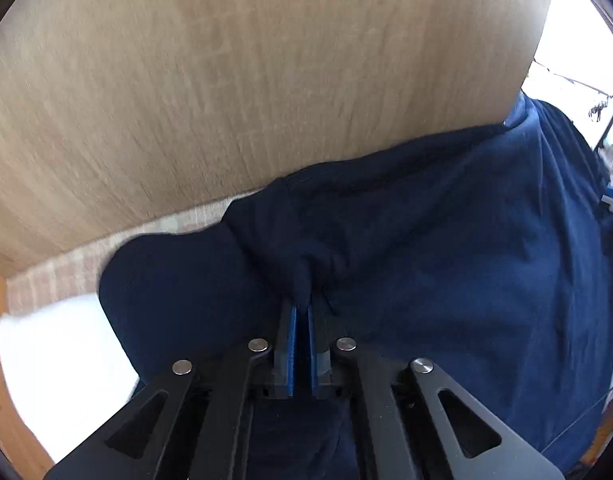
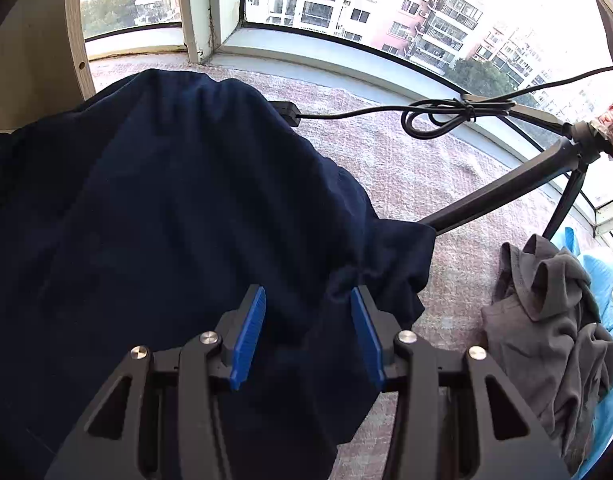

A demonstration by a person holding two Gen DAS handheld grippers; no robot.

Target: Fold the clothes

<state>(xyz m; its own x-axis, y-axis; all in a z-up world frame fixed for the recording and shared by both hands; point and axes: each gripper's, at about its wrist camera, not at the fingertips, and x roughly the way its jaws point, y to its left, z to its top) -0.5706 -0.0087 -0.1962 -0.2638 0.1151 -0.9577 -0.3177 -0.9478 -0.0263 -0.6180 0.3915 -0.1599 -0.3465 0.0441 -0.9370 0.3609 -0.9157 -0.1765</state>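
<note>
The left gripper [image 1: 302, 312] was clenched on a pinched fold of the navy garment [image 1: 446, 240]. The right gripper [image 2: 308, 300] stood released, jaws apart over the same cloth; whether its right pad touched the bunched sleeve [image 2: 390, 264] could not be told. The garment lay spread on a pinkish mat [image 2: 426, 176] beside a wooden panel [image 1: 246, 72]. A crumpled grey garment [image 2: 546, 320] lay well apart, near a black cable [image 2: 438, 114].

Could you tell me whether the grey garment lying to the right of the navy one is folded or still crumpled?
Crumpled. The grey cotton garment sits in a bunched heap with irregular creases, no flat folded edges.
</note>
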